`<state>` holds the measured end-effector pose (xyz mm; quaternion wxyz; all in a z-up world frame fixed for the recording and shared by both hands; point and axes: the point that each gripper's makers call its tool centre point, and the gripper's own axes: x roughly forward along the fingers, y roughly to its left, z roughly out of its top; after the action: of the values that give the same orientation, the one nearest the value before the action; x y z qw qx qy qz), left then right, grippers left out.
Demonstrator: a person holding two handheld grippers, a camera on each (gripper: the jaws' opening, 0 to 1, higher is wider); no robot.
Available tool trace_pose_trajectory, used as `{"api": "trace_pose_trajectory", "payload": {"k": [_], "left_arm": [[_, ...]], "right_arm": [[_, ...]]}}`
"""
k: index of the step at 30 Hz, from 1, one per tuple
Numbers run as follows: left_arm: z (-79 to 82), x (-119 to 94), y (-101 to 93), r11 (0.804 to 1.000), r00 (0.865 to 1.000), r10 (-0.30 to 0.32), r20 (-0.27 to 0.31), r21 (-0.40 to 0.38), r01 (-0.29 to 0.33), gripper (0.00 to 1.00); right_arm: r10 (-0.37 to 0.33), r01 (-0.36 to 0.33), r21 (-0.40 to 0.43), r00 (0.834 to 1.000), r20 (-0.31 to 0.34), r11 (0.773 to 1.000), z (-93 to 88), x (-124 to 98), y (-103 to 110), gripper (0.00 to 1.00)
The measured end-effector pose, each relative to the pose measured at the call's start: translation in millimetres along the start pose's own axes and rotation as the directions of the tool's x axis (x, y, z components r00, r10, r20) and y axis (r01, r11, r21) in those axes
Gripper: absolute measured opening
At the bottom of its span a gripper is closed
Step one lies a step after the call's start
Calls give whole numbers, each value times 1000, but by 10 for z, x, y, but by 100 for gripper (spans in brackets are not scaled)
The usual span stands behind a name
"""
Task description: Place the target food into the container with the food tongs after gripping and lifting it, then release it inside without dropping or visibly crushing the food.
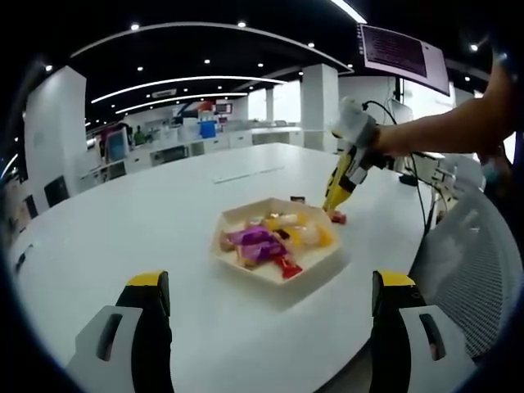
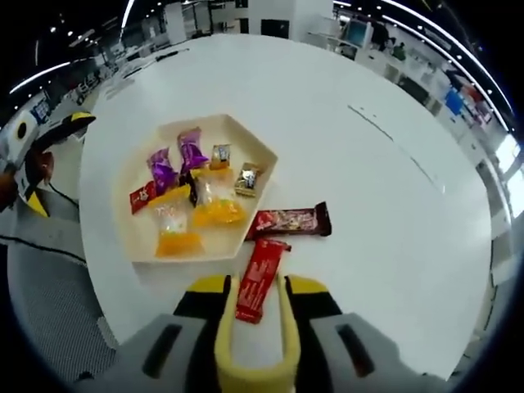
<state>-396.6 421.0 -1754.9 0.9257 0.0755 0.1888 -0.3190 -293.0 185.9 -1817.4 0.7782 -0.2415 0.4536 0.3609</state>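
Observation:
A pale hexagonal tray (image 2: 260, 160) on the white table holds several wrapped sweets: purple ones (image 2: 176, 160), yellow packets (image 2: 214, 213) and a small red one (image 2: 142, 196). A red snack bar (image 2: 264, 274) lies on the table just outside the tray, beside a dark red bar (image 2: 291, 221). My right gripper (image 2: 255, 296) is shut on yellow food tongs (image 2: 252, 364), whose two arms straddle the red bar's near end. In the left gripper view the tongs (image 1: 337, 192) point down at that bar (image 1: 338, 218) past the tray (image 1: 270, 278). My left gripper (image 1: 270, 291) hangs open before the tray, holding nothing.
The round white table (image 2: 385, 188) has bare room beyond the tray and its edge runs close behind the bars. A grey mesh chair (image 1: 471, 270) stands at the table's side. A person's arm (image 1: 442, 127) carries the right gripper. Office desks and a pillar stand far off.

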Motion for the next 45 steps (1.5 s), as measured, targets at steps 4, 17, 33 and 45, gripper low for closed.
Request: {"api": "trace_pose_trajectory", "payload": {"k": [4,17,33,45], "left_arm": [[3,1,-2,1000,1000,0,0,0,0,99],[-19,21,-50,1000,1000,-26,-12,18,26,100],[-31,29,-62,999,999,-30,-20,16,30,100],[-24,25,-35,1000,1000,-17,-15,18,17,100]], "right_arm": [[7,-7,-15,1000,14,1000,5,-6,1,23],[58,-57,-35,998,4,998,-50,-40,40,22],[36,-34,-65,999,27,997,104,-267,-139,21],[41,-36,-90,998,48,995,353,-421,-142,21]]}}
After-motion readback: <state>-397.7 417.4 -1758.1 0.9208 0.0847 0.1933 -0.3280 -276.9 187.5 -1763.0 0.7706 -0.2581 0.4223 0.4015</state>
